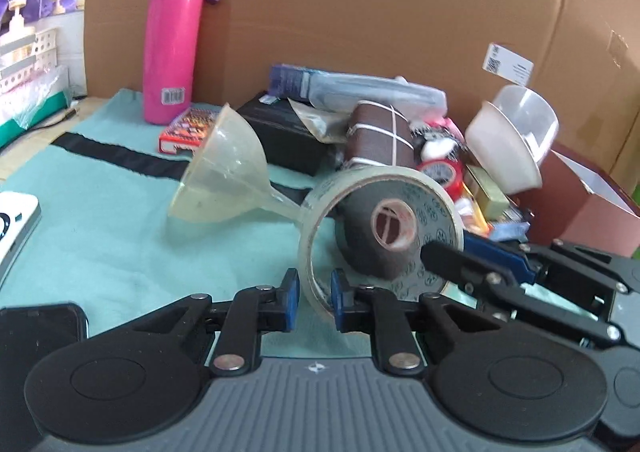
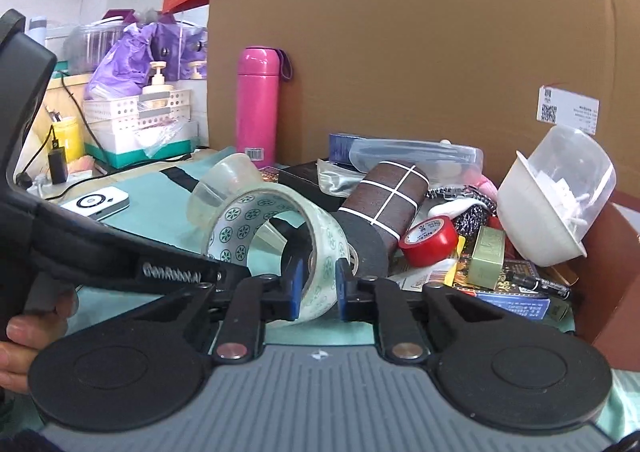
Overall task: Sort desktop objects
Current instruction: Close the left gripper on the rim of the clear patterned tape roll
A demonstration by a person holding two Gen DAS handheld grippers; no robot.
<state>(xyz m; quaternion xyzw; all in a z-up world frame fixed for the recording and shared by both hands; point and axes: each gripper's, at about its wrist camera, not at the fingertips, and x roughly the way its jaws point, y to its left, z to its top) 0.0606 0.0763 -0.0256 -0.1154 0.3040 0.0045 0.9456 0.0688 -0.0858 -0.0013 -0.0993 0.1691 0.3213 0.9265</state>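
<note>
A clear packing tape roll (image 1: 320,248) with a green-patterned core stands on edge on the teal cloth. My left gripper (image 1: 314,298) is shut on its near rim. My right gripper (image 2: 318,286) is shut on the same roll (image 2: 320,252), coming in from the right; its fingers (image 1: 448,256) show in the left wrist view. A black tape roll (image 1: 384,236) sits just behind the clear roll. A clear plastic funnel (image 1: 224,168) lies on its side to the left, its spout touching the clear roll.
A pile lies behind: brown roll (image 1: 380,136), red tape (image 2: 430,242), white lidded container (image 2: 552,204), black box (image 1: 288,132), small boxes, a marker (image 2: 540,284). A pink bottle (image 1: 170,40) stands by the cardboard wall. A white device (image 2: 96,202) lies left.
</note>
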